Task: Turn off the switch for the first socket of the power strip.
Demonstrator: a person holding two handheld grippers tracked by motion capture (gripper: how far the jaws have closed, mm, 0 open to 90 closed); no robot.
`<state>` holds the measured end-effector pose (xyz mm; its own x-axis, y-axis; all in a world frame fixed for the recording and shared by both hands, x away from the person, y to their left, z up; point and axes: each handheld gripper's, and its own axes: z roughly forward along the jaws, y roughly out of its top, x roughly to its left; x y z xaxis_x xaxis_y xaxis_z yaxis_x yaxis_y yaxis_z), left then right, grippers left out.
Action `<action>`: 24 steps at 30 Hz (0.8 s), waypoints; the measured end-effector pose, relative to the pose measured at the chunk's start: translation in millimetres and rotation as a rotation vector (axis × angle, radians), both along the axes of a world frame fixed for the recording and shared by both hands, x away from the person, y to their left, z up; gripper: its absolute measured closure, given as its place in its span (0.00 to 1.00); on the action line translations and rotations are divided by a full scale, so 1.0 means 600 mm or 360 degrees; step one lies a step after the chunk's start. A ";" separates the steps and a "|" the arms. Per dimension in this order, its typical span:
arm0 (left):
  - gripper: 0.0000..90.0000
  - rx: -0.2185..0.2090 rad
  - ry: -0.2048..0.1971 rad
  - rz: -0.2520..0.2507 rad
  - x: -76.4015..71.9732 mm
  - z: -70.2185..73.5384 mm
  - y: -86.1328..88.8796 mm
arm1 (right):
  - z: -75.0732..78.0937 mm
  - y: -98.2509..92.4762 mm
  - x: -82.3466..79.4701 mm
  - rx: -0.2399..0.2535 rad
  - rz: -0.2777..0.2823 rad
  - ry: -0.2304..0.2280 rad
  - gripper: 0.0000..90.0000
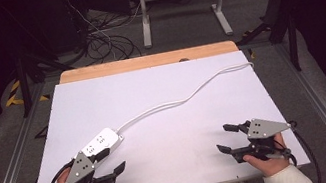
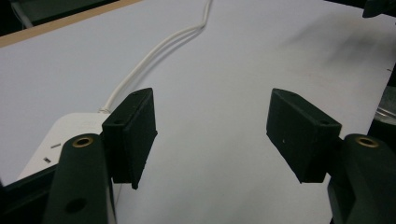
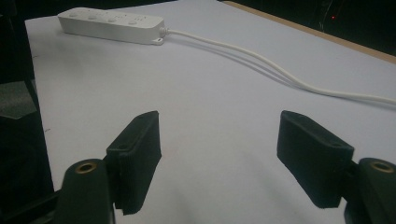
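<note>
Power strip: a white power strip (image 1: 101, 143) lies flat on the white board (image 1: 162, 96), at its near-left part, set on a slant – one end toward the person, the other toward the middle.
Cord: its white cord (image 1: 187, 97) leaves the far end and snakes across the board to the far-right edge.
Left gripper: the left gripper (image 1: 112, 161) sits just at the strip's near end; in the left gripper view one jaw stands over the strip's corner, the other over bare board – jaws apart, with only bare board in the gap.
Right gripper: the right gripper (image 1: 227, 137) rests near the board's right front, well apart from the strip, jaws spread wide, holding nothing.
Surroundings: a wooden table edge (image 1: 145, 62) shows beyond the board.
</note>
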<state>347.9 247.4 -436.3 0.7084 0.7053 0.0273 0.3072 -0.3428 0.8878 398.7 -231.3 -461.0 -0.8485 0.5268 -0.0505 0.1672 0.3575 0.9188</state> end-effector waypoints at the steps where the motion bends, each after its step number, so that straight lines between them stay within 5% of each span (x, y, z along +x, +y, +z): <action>1: 0.38 0.0002 0.0004 -0.0002 0.001 0.002 0.000 | 0.000 0.000 0.000 0.0000 0.0002 0.0002 0.34; 24: 0.41 0.0021 0.0049 0.0004 0.021 0.041 0.006 | -0.006 0.003 0.003 -0.0016 0.0029 0.0040 0.34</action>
<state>360.3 251.0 -411.7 0.7072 0.7068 0.0148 0.3353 -0.3537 0.8732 400.8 -229.5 -464.4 -0.8591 0.5106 -0.0346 0.1833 0.3701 0.9107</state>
